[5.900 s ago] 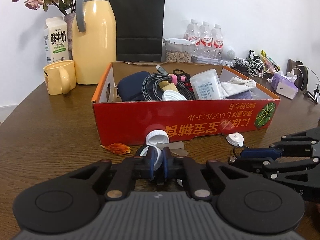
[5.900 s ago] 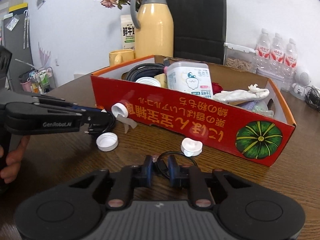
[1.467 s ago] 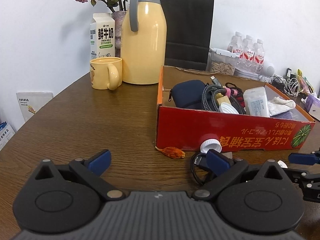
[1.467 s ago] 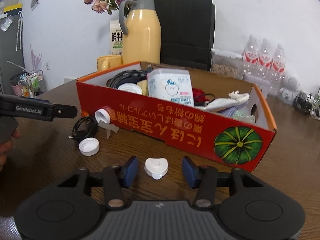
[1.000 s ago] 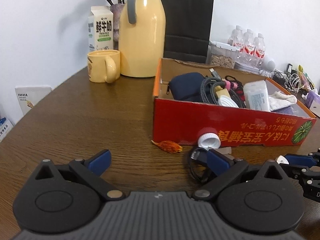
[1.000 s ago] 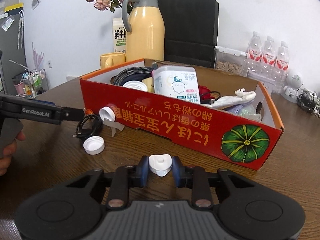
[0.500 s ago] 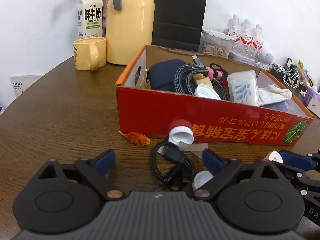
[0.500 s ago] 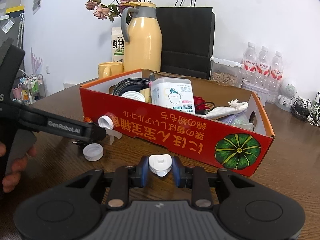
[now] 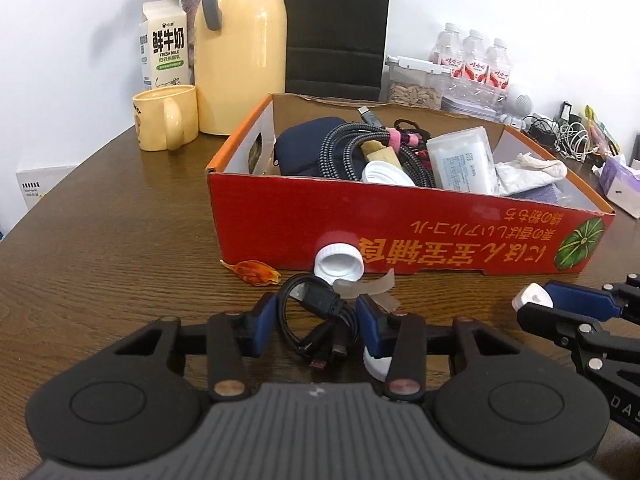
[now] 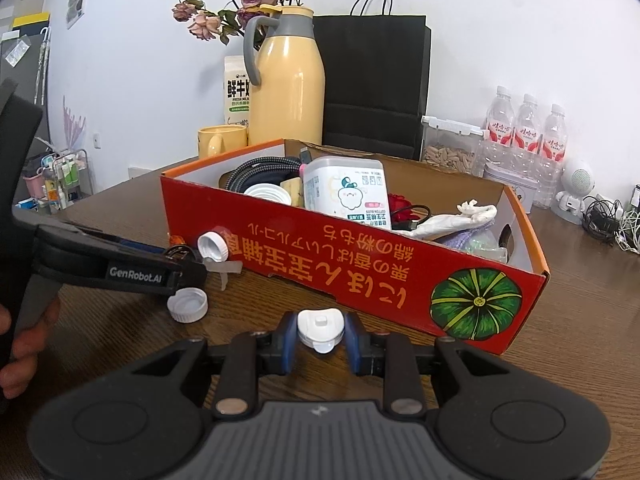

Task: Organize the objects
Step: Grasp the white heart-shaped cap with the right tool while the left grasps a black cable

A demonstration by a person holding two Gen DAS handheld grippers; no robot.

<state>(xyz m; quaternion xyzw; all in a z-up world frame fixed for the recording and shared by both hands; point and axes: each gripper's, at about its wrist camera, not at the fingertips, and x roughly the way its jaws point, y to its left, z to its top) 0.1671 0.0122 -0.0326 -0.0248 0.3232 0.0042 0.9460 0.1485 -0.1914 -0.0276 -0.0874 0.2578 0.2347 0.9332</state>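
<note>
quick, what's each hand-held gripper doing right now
Left hand-held gripper: closing around the coiled black cable, not yet clamped.
Right hand-held gripper: shut on the small white cap.

Background items on the wooden table (image 9: 100,248): a yellow thermos jug (image 9: 240,52) with a grey handle; just beside it a yellow mug (image 9: 166,118) and a milk carton (image 9: 164,46); dried flowers (image 10: 240,4); a black paper bag (image 10: 374,80); three water bottles (image 10: 528,128); a clear container of seeds (image 9: 416,88); tangled cables (image 9: 568,132).
</note>
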